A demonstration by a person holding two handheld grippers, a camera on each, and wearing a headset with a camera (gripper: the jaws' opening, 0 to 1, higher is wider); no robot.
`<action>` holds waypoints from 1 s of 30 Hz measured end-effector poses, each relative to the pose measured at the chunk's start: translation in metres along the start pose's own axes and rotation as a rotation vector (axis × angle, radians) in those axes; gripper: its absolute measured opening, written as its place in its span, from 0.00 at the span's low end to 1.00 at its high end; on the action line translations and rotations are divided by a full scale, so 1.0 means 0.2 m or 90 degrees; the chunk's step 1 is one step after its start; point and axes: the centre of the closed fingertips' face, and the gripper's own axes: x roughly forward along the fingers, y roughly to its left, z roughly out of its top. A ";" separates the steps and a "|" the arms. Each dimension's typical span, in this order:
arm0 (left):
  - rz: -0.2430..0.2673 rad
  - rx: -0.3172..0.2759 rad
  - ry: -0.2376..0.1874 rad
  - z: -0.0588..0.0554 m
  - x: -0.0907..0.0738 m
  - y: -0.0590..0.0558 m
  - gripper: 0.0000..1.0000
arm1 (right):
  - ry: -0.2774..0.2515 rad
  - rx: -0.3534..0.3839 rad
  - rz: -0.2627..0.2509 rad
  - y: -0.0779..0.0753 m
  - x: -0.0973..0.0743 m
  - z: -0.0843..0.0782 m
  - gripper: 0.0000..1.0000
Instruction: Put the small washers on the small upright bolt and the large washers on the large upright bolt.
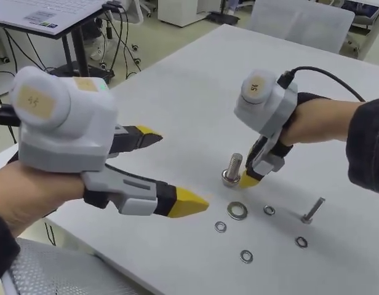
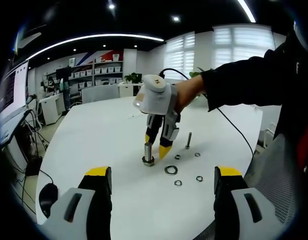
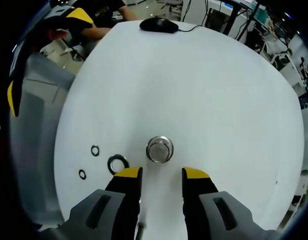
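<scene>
The large bolt (image 1: 232, 167) stands upright on the white table (image 1: 177, 92). My right gripper (image 1: 251, 178) hovers just beside it, open, with nothing between its tips; from above, the bolt (image 3: 159, 148) lies just ahead of the jaws (image 3: 161, 172). A large washer (image 1: 237, 210) and several small washers (image 1: 220, 227) lie flat in front of the bolt. The small bolt (image 1: 312, 210) stands to the right. My left gripper (image 1: 171, 167) is open wide and empty, held off to the left, and in its own view (image 2: 164, 171) it faces the bolt (image 2: 148, 151).
A black mouse (image 3: 159, 24) lies on the far part of the table. A mesh chair (image 1: 60, 270) sits under the near edge, another chair (image 1: 300, 18) beyond the far edge. A desk with cables (image 1: 48, 18) stands at the upper left.
</scene>
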 end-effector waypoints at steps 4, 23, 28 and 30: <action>-0.002 0.000 0.000 -0.01 0.00 0.01 0.84 | 0.001 -0.002 -0.002 0.03 -0.02 -0.01 0.33; -0.006 0.006 -0.002 0.00 0.01 0.01 0.84 | -0.008 -0.031 0.019 0.19 0.02 -0.02 0.32; -0.007 0.008 0.000 0.01 0.02 0.00 0.84 | -0.004 -0.043 0.026 0.24 0.05 -0.01 0.32; -0.007 0.009 0.000 0.01 0.01 0.00 0.84 | -0.001 -0.049 0.027 0.23 0.06 -0.01 0.32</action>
